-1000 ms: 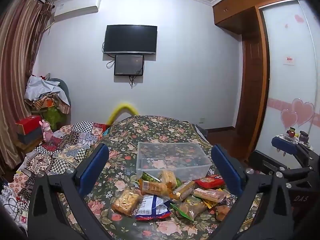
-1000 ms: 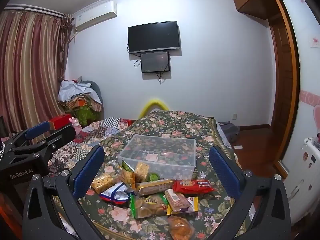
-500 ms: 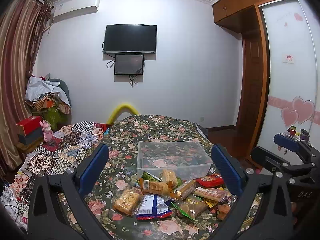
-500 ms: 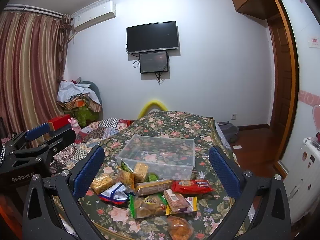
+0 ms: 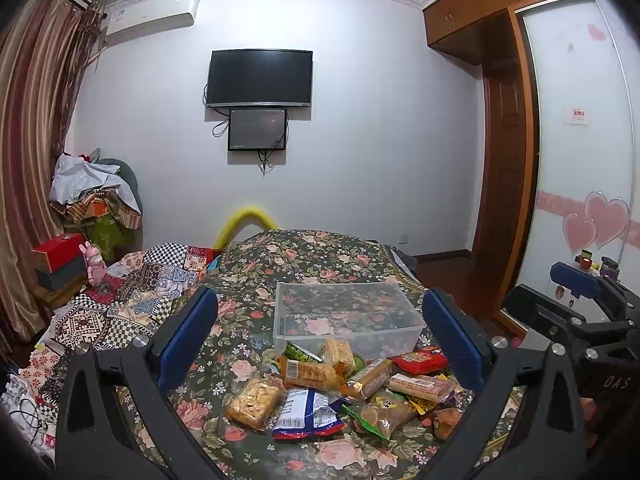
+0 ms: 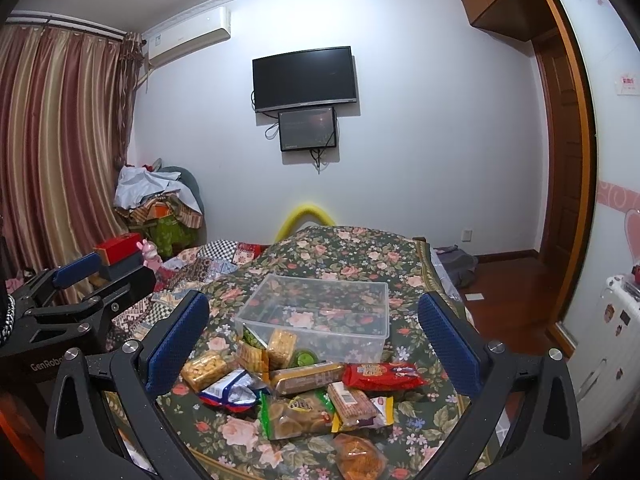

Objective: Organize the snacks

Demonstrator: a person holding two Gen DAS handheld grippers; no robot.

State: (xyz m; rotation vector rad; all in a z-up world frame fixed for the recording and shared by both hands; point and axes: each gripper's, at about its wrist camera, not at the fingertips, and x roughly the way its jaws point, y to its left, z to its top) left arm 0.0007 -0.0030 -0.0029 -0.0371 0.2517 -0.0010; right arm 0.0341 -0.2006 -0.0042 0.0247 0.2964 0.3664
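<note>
A clear plastic box (image 5: 347, 314) (image 6: 320, 312) stands empty on the floral cloth. A pile of snack packets lies in front of it: a yellow cracker pack (image 5: 253, 397), a blue-white bag (image 5: 307, 408), a red packet (image 5: 420, 361) (image 6: 383, 374), a green chip bag (image 6: 297, 414) and several biscuit bars. My left gripper (image 5: 320, 340) is open and empty, held above and before the pile. My right gripper (image 6: 314, 340) is open and empty, likewise above the pile. Each gripper shows at the edge of the other's view.
The floral cloth (image 5: 304, 256) covers a raised surface; a patchwork quilt (image 5: 132, 292) lies to its left. Curtains (image 6: 52, 152), a clothes heap (image 5: 92, 196) and a red box (image 5: 60, 250) stand at left. A wooden door (image 5: 504, 184) is at right.
Both grippers have drifted slightly; the view barely shifts. The jaws stay open and the snacks have not moved.
</note>
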